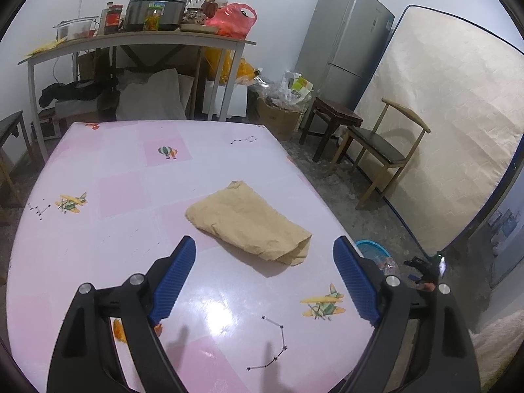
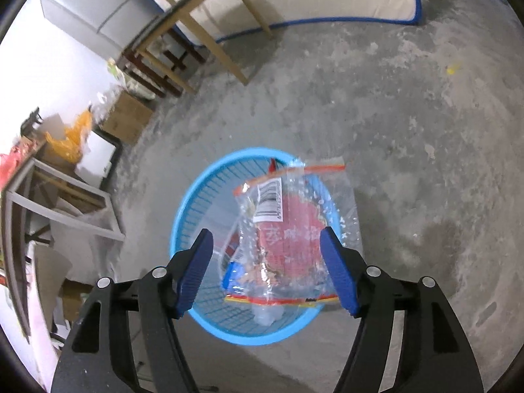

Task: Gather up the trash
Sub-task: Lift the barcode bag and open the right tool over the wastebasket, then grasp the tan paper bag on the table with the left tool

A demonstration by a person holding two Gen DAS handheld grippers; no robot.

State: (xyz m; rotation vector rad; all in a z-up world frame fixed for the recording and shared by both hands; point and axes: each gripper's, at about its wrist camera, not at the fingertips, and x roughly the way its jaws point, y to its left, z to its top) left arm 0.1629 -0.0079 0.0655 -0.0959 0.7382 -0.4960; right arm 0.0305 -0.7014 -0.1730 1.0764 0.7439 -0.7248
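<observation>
Floor: basket (image 2: 183, 216) interior (bag-covered (image 2: 288, 229)) unreadable.

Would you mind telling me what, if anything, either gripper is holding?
Nothing. The left gripper stands open short of the paper bag; the right gripper's open jaws clear the plastic bag over the basket.

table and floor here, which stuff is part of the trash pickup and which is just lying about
Part of the job:
- brown paper bag on the pink table
- clear plastic bag over the blue basket
- blue basket on the floor

Just lying about:
- wooden chair
- fridge
- mattress
- rice cooker
</observation>
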